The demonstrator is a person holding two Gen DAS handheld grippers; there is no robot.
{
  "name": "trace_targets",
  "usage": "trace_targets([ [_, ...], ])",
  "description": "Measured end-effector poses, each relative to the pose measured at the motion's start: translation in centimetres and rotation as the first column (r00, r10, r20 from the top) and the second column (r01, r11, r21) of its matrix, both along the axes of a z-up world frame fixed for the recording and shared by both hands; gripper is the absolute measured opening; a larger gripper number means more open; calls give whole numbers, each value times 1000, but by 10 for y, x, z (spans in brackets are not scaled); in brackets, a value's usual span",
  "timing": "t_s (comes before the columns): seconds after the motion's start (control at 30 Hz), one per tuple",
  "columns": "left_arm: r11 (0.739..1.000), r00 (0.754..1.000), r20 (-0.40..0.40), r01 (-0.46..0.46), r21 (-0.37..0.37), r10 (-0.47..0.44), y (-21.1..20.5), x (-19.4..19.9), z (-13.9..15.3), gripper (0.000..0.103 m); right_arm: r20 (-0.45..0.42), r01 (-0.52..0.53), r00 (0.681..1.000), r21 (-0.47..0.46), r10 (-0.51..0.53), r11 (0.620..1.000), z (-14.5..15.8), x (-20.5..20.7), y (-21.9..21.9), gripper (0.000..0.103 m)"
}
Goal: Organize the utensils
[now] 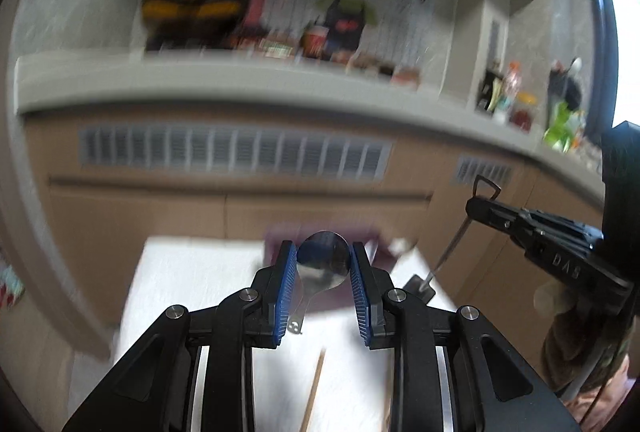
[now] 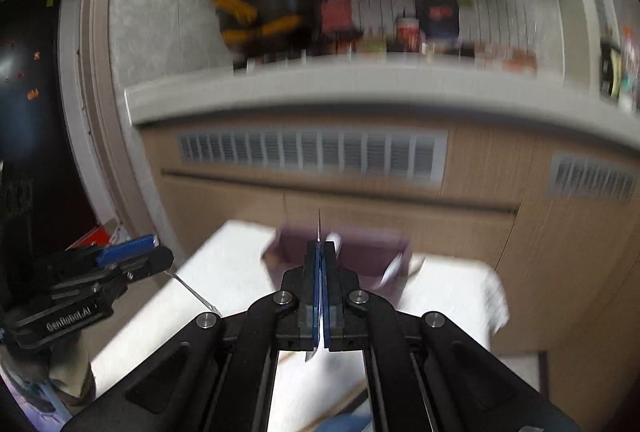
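My left gripper (image 1: 324, 248) is shut on a shiny metal spoon (image 1: 323, 258). The spoon's bowl sits between the blue pads and its handle hangs down toward the camera. My right gripper (image 2: 320, 246) is shut on a thin metal utensil (image 2: 319, 226), seen edge-on and sticking up above the pads. In the left wrist view the right gripper (image 1: 476, 208) comes in from the right, and the utensil (image 1: 448, 252) shows a wire loop on top and a flat dark head below. The left gripper (image 2: 158, 252) is at the left of the right wrist view, above the table's left edge.
A white-covered table (image 1: 192, 280) lies below both grippers, with a purple box (image 2: 360, 252) at its far edge and a wooden chopstick (image 1: 316, 384) lying near me. Behind stand brown cabinets with vent grilles (image 1: 232, 152) and a grey counter (image 1: 240, 88) crowded with jars and bottles.
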State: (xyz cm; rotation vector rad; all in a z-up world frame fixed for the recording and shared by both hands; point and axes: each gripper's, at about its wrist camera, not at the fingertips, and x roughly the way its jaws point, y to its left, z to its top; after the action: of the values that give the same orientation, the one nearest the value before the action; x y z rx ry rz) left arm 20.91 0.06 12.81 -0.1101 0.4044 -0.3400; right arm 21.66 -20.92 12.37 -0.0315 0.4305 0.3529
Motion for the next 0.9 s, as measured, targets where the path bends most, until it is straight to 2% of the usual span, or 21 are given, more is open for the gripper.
trace_targets([
  [0.1,1000,997,73,21,1,-21,-10,17,47,26,92,11,996,0,-11,1000,47,5,-6,2],
  [0.17,999,994,101,32,2,-32,-16,28,66,26,136,35,990,-11,-33,999,66,12,-7,2],
  [0.23,999,992,120,37,2,-37,-20,39,76,26,154,46,987,-26,-42,999,79,24,-5,2],
  [0.33,999,990,135,42,10,-43,-24,56,79,26,156,55,987,-46,-48,997,82,40,-3,2],
  [0.4,999,991,130,39,24,-41,-28,69,72,23,142,62,988,-56,-53,997,74,56,-1,2],
  [0.47,999,995,92,38,24,-40,-28,85,61,21,114,71,991,-56,-65,996,63,71,0,2],
  [0.67,999,999,-33,17,30,-16,-9,106,6,21,48,72,996,-67,-69,995,32,88,-4,2],
  [0.77,999,993,-120,2,46,3,2,113,-28,21,8,53,999,-76,-53,996,19,86,-7,2],
  [0.9,997,970,-240,-6,75,24,20,120,-73,23,-72,-6,997,-78,0,997,-5,79,-14,2],
])
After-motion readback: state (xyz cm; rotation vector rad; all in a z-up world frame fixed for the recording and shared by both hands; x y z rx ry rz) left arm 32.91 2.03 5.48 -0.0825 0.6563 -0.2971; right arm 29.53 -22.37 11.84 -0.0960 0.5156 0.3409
